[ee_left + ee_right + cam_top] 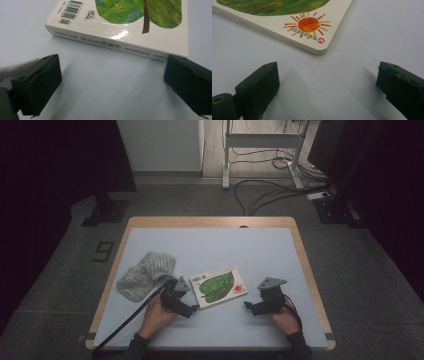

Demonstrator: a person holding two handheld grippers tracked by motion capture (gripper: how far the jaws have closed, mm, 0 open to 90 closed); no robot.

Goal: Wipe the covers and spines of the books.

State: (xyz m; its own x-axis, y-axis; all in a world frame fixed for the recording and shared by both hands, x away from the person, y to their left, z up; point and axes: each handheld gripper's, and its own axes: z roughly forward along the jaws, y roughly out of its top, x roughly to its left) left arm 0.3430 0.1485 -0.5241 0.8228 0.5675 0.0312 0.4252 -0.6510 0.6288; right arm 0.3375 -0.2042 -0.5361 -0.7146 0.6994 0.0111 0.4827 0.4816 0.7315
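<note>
My table point(300, 250) is a wooden one, its top covered almost to the edges by a pale blue mat point(220, 245). On the mat, a bit nearer to me than the middle, lies a white book point(219, 286) with a big green leaf on its cover. Left of it, close by, lies a crumpled grey cloth point(145, 274).

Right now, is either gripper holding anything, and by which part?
Nothing held. Left gripper and right gripper are both open, flanking the book without touching it.
</note>
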